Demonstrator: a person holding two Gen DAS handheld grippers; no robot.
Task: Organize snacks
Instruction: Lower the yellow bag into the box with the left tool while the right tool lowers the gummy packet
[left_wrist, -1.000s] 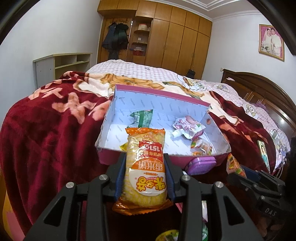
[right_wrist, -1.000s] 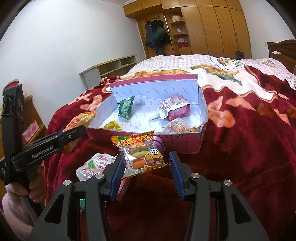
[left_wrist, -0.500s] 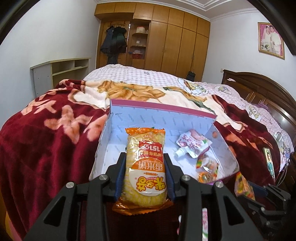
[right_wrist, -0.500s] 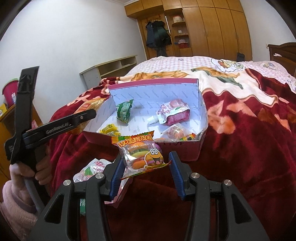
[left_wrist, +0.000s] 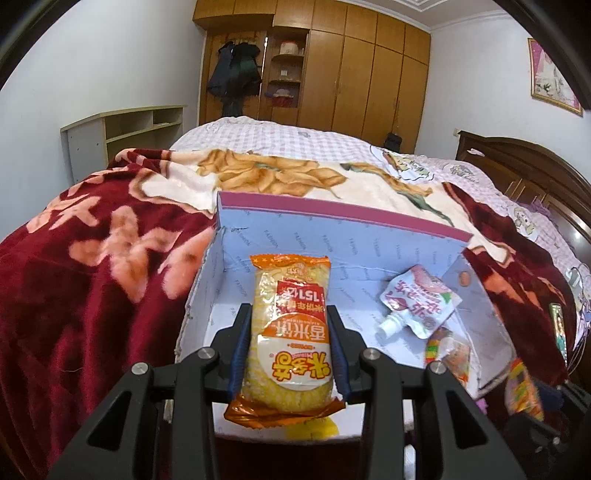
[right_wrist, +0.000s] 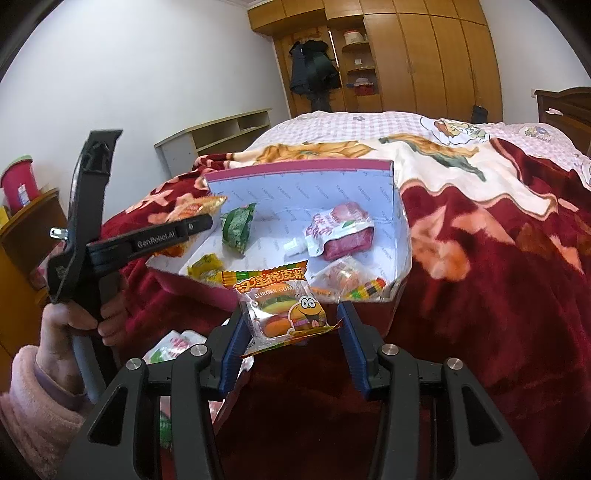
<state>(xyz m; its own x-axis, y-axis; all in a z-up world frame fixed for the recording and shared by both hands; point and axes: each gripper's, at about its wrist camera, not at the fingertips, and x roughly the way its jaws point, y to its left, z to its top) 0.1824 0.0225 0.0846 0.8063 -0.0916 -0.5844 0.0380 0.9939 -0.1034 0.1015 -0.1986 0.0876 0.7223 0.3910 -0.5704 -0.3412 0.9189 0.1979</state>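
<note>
My left gripper (left_wrist: 290, 343) is shut on an orange rice cracker packet (left_wrist: 290, 332) and holds it over the left part of an open pink box (left_wrist: 332, 210) with a pale blue inside. The box lies on the bed and holds a spouted pouch (left_wrist: 419, 304) and candy packets (left_wrist: 448, 349). My right gripper (right_wrist: 291, 334) holds a burger gummy packet (right_wrist: 286, 304) just before the box's near wall (right_wrist: 207, 291). From this side the box shows a green packet (right_wrist: 238, 229), a yellow candy (right_wrist: 207, 267) and the pouch (right_wrist: 338, 232). The left gripper's body (right_wrist: 147, 240) shows at the box's left.
The box rests on a dark red flowered blanket (left_wrist: 92, 280). A loose white and red packet (right_wrist: 173, 345) lies on the blanket below my right gripper. A wooden wardrobe (left_wrist: 351, 70) and a low shelf (left_wrist: 125, 129) stand beyond the bed. A headboard (left_wrist: 535, 173) is at right.
My left gripper has carried the rice cracker packet forward and up, from before the box's near wall to above its inside. My right gripper has moved slightly closer to the box.
</note>
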